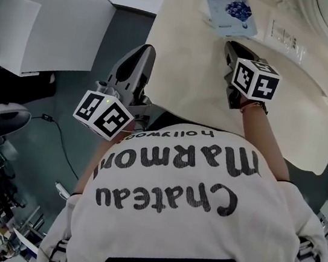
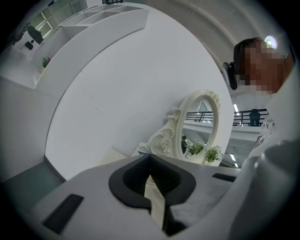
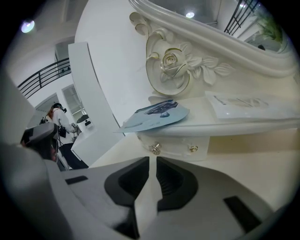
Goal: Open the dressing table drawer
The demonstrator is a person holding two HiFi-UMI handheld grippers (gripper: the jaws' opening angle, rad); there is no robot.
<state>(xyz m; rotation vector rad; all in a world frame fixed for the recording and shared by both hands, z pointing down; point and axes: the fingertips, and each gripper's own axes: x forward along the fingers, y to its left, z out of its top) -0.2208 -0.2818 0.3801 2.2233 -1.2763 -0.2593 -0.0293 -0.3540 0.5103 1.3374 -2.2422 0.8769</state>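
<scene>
In the right gripper view a small cream drawer (image 3: pixel 176 146) sits under the dressing table's upper shelf, with two shiny knobs (image 3: pixel 155 148) on its front. My right gripper (image 3: pixel 153 158) points at the left knob from a short way off, jaws shut with nothing between them. In the head view the right gripper (image 1: pixel 231 46) hovers over the cream tabletop (image 1: pixel 182 51). My left gripper (image 1: pixel 145 51) hangs off the table's left edge, over the grey floor. In its own view the left gripper (image 2: pixel 150 157) is shut and empty and faces the oval mirror (image 2: pixel 199 126).
A blue packet (image 3: pixel 154 115) lies on the shelf above the drawer, overhanging its edge, with a clear packet (image 3: pixel 248 105) to its right. The carved mirror frame with a rose (image 3: pixel 171 65) rises behind. White furniture (image 1: pixel 41 11) stands to the left.
</scene>
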